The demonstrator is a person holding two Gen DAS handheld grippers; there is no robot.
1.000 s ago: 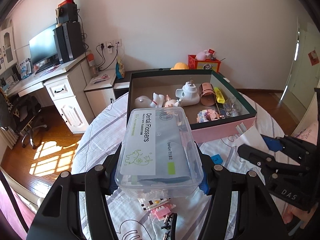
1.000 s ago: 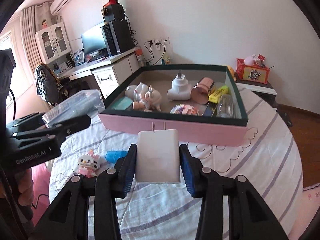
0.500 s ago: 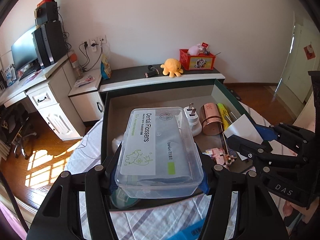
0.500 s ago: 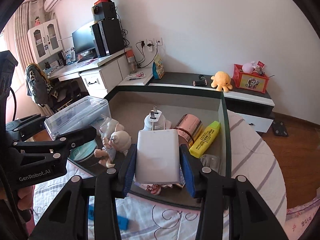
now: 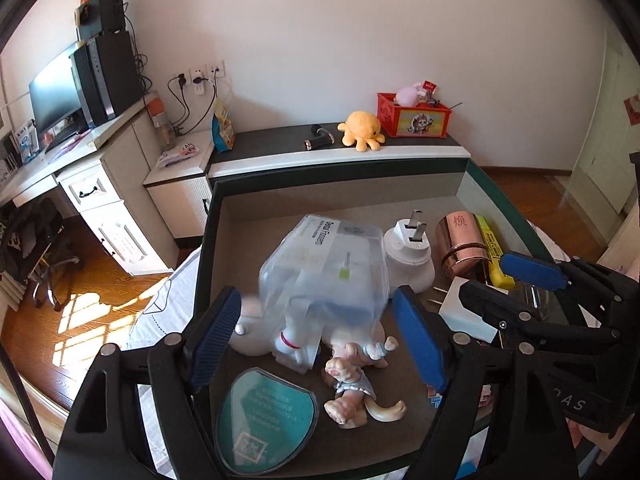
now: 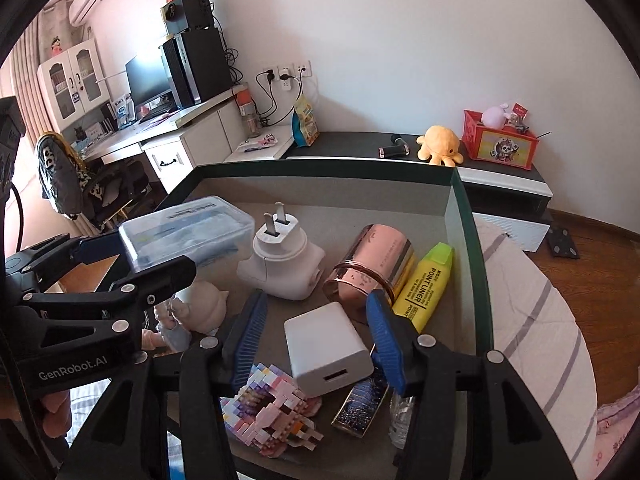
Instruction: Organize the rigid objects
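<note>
My left gripper [image 5: 316, 344] is open over the dark-rimmed box [image 5: 212, 248]. The clear dental flosser case [image 5: 326, 270] is blurred just ahead of its fingers, tilted over the white figurines [image 5: 256, 336]; it also shows in the right wrist view [image 6: 188, 232]. My right gripper [image 6: 316, 340] is open over the same box [image 6: 472, 248]. The white charger block [image 6: 326, 348] lies between its fingers, resting on a pink brick model [image 6: 272, 412] and a dark flat item [image 6: 360, 404].
In the box lie a white plug adapter [image 6: 280, 264], a copper cup [image 6: 372, 264], a yellow highlighter [image 6: 428, 284], a teal case [image 5: 264, 416] and a doll [image 5: 352, 388]. A low cabinet [image 5: 340, 152] stands behind. The box sits on a striped cloth [image 6: 532, 320].
Both grippers opened over the box. The flosser case left the left fingers and is dropping onto the figurines. The charger block left the right fingers and lies in the box.
</note>
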